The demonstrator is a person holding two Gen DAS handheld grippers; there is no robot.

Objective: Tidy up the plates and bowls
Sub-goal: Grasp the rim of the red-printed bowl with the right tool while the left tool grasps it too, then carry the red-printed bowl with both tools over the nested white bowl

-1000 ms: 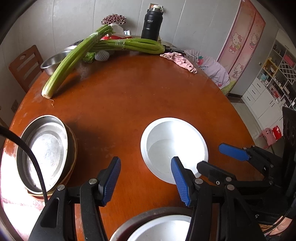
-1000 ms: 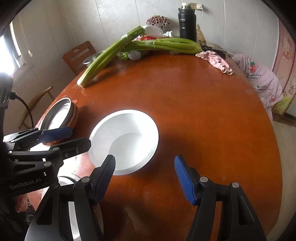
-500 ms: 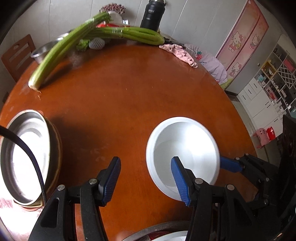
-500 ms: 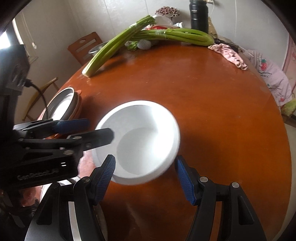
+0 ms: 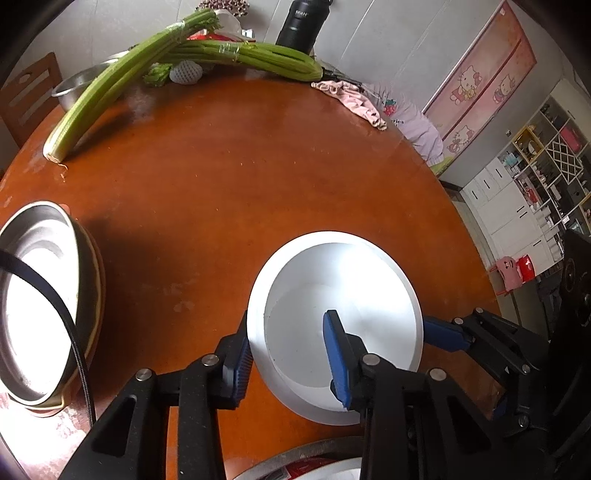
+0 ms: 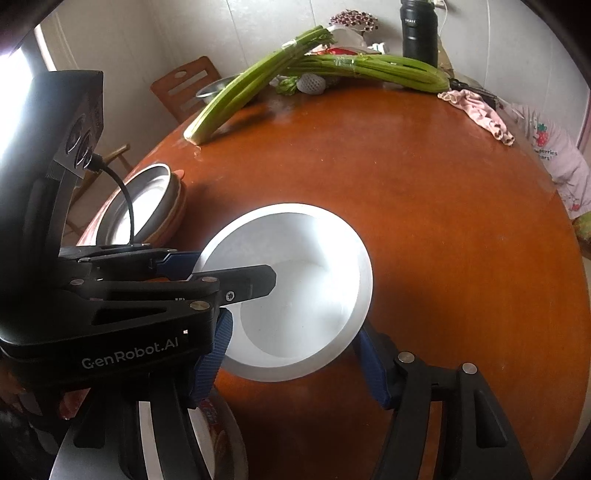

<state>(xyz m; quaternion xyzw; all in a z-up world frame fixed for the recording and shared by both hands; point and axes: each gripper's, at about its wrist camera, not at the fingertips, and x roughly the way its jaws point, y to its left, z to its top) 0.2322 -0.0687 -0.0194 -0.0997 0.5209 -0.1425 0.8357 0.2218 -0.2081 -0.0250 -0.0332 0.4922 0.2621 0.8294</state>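
A white bowl (image 5: 354,295) (image 6: 306,280) stands on the round wooden table (image 5: 229,177), close in front of both grippers. My left gripper (image 5: 288,354) straddles the bowl's left rim and its jaws are closing. One pad sits at the outer edge and the other hangs inside over the floor, with a gap still showing. My right gripper (image 6: 293,358) is open, and the bowl's near rim lies between its fingers. A steel plate on tan plates (image 5: 37,306) (image 6: 144,206) is stacked at the left edge.
Another dish with a red pattern (image 5: 314,465) lies at the near edge under the grippers. Celery bunches (image 5: 122,81), a steel basin (image 5: 77,86), a black flask (image 5: 301,22) and a pink cloth (image 5: 351,98) line the far side. A wooden chair (image 6: 184,88) stands beyond.
The bowl now lies between both grippers' fingers. The left jaws have narrowed around its rim, one finger inside. The right gripper has come forward to straddle the near rim.
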